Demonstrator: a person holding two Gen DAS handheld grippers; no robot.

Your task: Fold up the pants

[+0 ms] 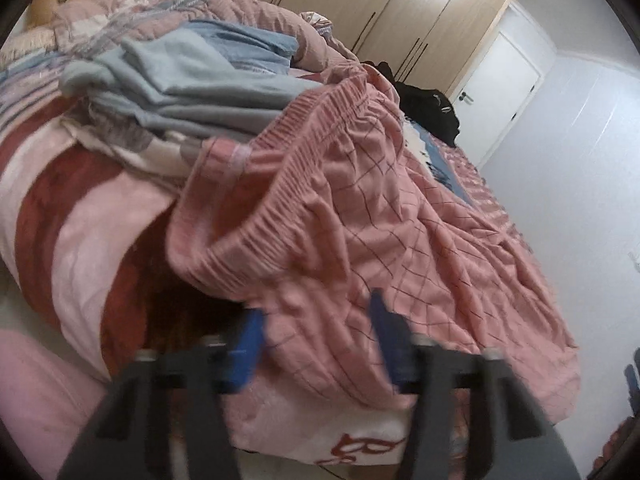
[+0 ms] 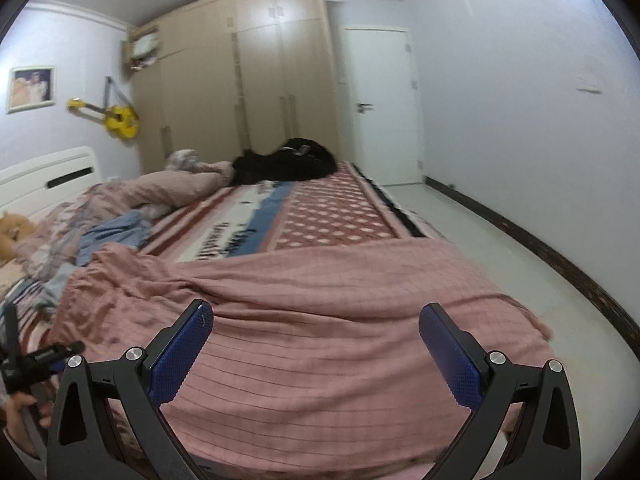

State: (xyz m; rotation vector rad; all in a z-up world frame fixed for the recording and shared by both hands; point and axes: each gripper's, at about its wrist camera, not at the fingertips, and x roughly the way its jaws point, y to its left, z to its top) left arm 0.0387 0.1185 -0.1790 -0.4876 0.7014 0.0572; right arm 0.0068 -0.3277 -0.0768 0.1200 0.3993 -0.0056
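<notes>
Right gripper (image 2: 316, 344) over pants (image 2: 320, 300)

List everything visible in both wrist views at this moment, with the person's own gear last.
pants: one, pink with a thin dark grid, spread on the near end of the bed, elastic waistband bunched up toward the left tongs.
folded clothes: a small pile, grey-blue, on the bed beyond the waistband.
bedspread: one, red, white and blue pattern, covering the bed.
quilt: one, pink, rumpled near the headboard.
black heap: one, at the far end of the bed; cannot tell what it is.
plush toy: one, orange, by the headboard.
wardrobe: one, beige, far wall.
door: one, white, shut.
toy guitar: one, yellow, on the wall.
framed picture: one, on the wall.
left tongs: blue pads, open over the pants.
right tongs: blue pads, open over the pants.
</notes>
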